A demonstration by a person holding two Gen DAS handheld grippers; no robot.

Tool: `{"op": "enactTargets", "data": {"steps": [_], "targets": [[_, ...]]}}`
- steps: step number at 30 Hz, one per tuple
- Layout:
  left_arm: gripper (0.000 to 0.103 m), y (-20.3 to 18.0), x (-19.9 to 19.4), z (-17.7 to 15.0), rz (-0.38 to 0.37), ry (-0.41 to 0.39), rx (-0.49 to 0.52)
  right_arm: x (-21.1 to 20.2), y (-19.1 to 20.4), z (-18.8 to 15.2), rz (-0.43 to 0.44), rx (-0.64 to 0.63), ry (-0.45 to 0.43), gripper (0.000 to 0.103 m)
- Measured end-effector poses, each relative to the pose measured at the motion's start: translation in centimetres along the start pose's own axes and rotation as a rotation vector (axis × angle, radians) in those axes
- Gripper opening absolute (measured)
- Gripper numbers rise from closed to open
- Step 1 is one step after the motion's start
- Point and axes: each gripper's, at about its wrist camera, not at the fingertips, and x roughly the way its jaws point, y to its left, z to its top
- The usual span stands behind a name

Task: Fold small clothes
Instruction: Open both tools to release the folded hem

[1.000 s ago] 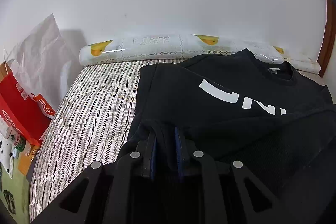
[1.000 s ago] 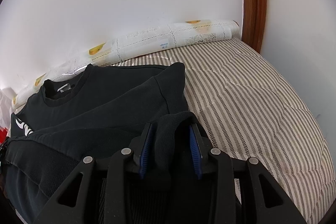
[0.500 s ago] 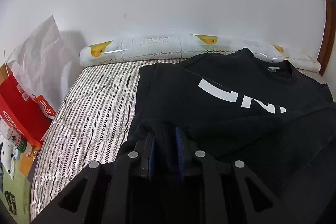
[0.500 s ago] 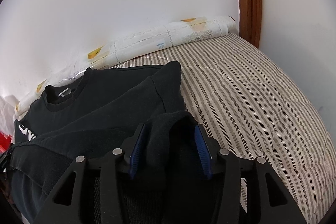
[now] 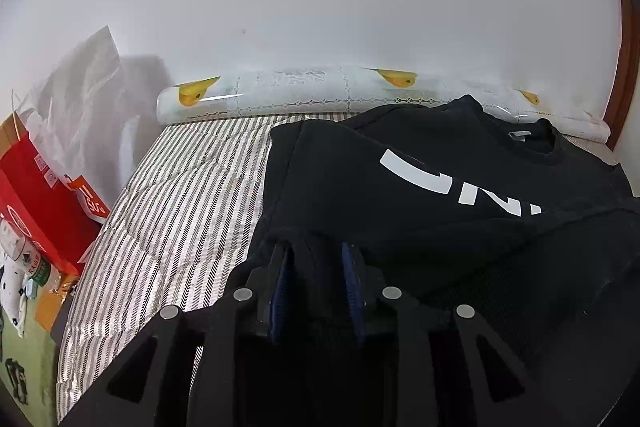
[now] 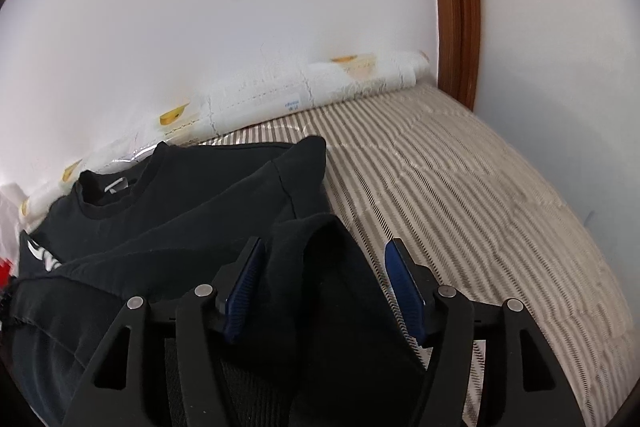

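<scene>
A black sweatshirt (image 5: pixel 420 187) with white lettering lies spread on a bed covered by a striped quilt (image 5: pixel 180 211). The left claw (image 5: pixel 316 267) sits at the garment's near edge, its jaws have just been opening, and a fold of black fabric lies between the blue pads (image 5: pixel 280 279) with a slight gap on each side. The right claw (image 6: pixel 324 267) has also just been opening; its jaws stand wide apart, and a bunched hem rests loosely between them, touching neither pad clearly. Beyond both claws, the sweatshirt's collar points toward a white wall, where a rolled patterned sheet (image 5: pixel 300 91) lies. To the left claw's left sits a red box (image 5: pixel 36 195).
</scene>
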Motion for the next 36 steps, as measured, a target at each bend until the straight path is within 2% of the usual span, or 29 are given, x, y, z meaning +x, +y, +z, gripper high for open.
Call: {"op": "enactTargets", "data": {"steps": [2,4,5,8,16,23,36], "targets": [[0.032,0.1,-0.1,0.0,0.004,-0.003,-0.005,-0.5,0.4,-0.1,-0.028,-0.034,-0.027,0.062],[0.046,0.3,-0.2,-0.1,0.018,-0.009,-0.017,-0.9,0.7,-0.1,-0.040,-0.055,-0.046,0.062],[0.056,0.6,-0.3,-0.1,0.026,-0.012,-0.029,-1.1,0.8,-0.2,-0.045,-0.066,-0.055,0.062],[0.063,1.3,-0.4,-0.2,0.003,-0.013,-0.062,-1.8,1.2,-0.2,-0.048,-0.085,-0.086,0.062],[0.065,1.1,-1.4,-0.5,0.022,-0.042,-0.044,-4.3,1.8,-0.8,-0.019,-0.104,-0.151,0.062],[0.067,1.8,-3.3,-1.7,0.001,-0.069,-0.048,-7.0,1.6,-2.5,0.014,-0.094,-0.189,0.062],[0.068,2.1,-7.7,-5.2,-0.041,-0.095,-0.055,-9.0,1.3,-6.3,0.069,-0.088,-0.127,0.062]]}}
